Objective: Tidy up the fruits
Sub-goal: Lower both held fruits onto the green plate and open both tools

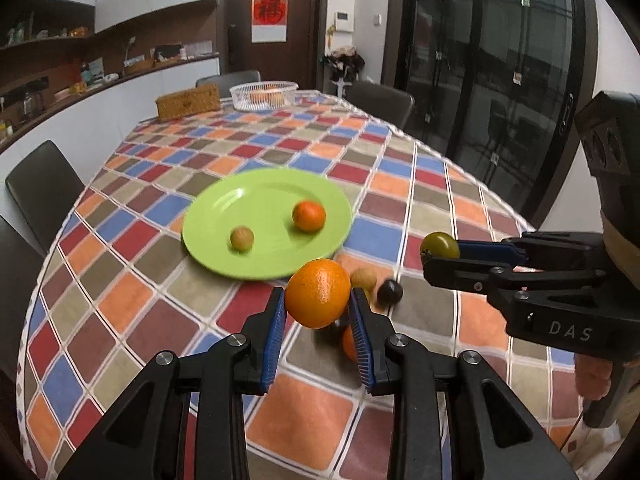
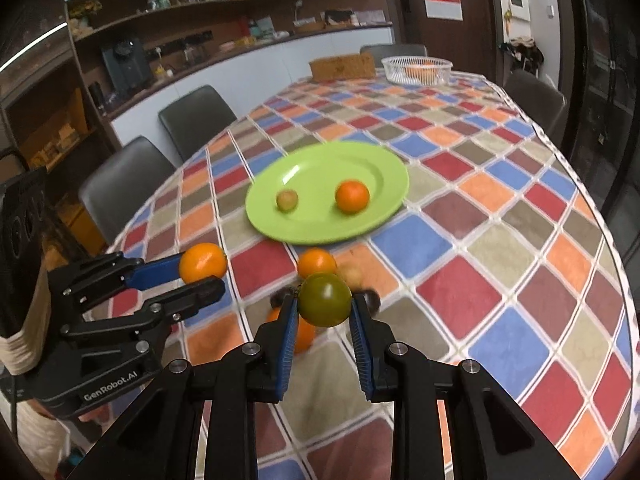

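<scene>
Left tool (image 1: 318, 300) clamping orange (image 1: 318, 292); "DAS" lettering (image 1: 570, 330) solely left view.

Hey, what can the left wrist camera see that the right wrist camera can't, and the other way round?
Only the left wrist view shows the dark glass doors along the room's right side and the full red door poster.

Only the right wrist view shows the dark appliance on the counter and the wall shelves above it.

Both show the left tool shut on an orange, the right tool shut on a green tomato, the green plate holding two fruits, the white basket and loose fruit on the checked tablecloth.
</scene>
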Tool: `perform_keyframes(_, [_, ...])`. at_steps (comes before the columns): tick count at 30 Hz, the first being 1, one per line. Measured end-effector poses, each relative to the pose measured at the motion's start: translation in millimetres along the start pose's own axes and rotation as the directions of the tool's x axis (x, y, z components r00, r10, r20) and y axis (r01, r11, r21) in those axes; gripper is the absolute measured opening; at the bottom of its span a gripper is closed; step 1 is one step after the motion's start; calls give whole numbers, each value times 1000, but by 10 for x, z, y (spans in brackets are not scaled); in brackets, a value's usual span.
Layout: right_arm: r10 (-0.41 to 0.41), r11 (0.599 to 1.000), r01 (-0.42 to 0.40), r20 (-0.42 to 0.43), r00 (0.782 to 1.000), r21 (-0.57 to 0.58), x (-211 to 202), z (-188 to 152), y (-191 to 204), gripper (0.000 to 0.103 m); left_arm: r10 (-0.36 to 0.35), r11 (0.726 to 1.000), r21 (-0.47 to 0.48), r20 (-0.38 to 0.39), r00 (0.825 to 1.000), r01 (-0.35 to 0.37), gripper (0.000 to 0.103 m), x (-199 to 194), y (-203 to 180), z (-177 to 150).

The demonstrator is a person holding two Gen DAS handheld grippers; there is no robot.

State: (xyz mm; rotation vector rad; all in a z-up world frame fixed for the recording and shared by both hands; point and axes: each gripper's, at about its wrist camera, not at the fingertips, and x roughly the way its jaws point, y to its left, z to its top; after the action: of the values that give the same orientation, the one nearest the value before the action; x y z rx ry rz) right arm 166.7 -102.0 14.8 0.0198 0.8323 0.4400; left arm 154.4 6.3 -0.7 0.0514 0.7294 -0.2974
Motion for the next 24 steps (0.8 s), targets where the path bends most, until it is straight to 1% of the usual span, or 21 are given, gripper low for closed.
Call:
perform_keyframes(4, [10, 1000, -9, 35, 999, -12, -6, 176, 16, 27, 18, 1000, -15, 34, 999, -18, 32, -17, 58, 166])
perform_keyframes(11, [10, 999, -7, 69, 998, -42, 64, 483, 30, 27, 28, 999, -33, 57, 998, -26, 32, 70, 191, 438])
perform_keyframes(15, [39, 999, -36, 65, 997, -36, 187, 654, -9, 27, 38, 998, -44, 67, 997, -35, 32, 145, 272, 564])
perform_keyframes(20, [72, 997, -71, 39, 997, -25, 390, 833, -68, 27, 32, 996, -91, 56, 998, -27, 32, 310, 420, 699])
perform_keyframes(24, [68, 997, -68, 19, 997, -23, 588, 968, -128, 27, 31, 991, -132, 37, 999, -25, 32, 463, 543, 761])
